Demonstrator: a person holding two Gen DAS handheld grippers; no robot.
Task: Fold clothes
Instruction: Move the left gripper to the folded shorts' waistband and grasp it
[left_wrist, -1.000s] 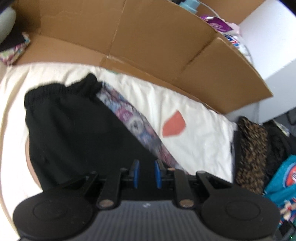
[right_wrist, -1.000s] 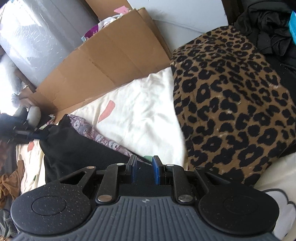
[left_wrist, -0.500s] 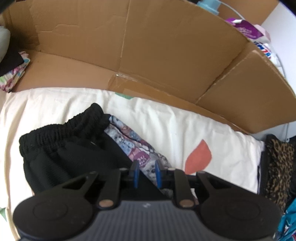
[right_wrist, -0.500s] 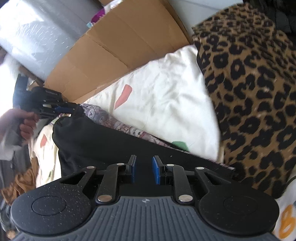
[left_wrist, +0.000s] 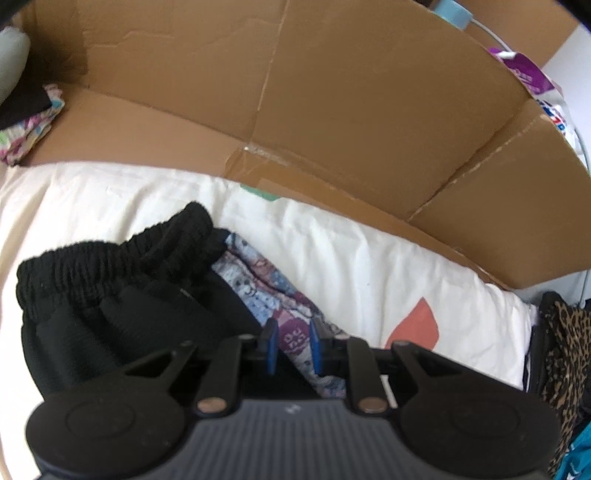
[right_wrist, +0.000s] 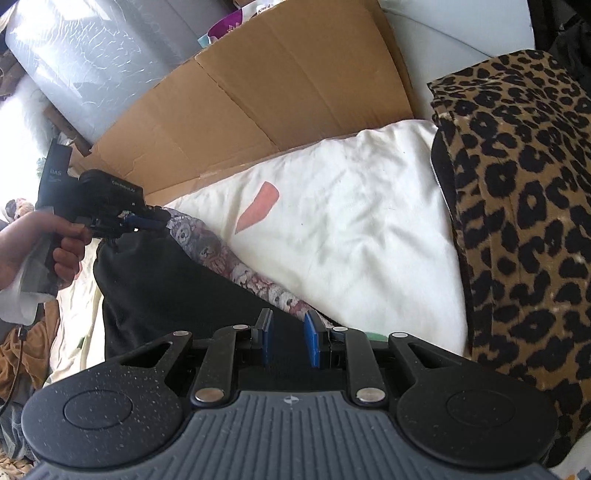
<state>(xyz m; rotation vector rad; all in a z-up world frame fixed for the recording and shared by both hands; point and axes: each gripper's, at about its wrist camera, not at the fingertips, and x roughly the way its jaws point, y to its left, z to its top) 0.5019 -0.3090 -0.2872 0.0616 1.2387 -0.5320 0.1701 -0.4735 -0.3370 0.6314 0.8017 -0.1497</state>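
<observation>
While both grippers pinched the black elastic-waist shorts with patterned lining on the white bed sheet, left gripper and right gripper fingers clamped on fabric, mid-fold; next, probably lay the edge flat, then release.

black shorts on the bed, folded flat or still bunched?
Bunched. The black shorts lie on the white bedding with the waistband rumpled and humped up; the patterned garment runs along their edge.
</observation>
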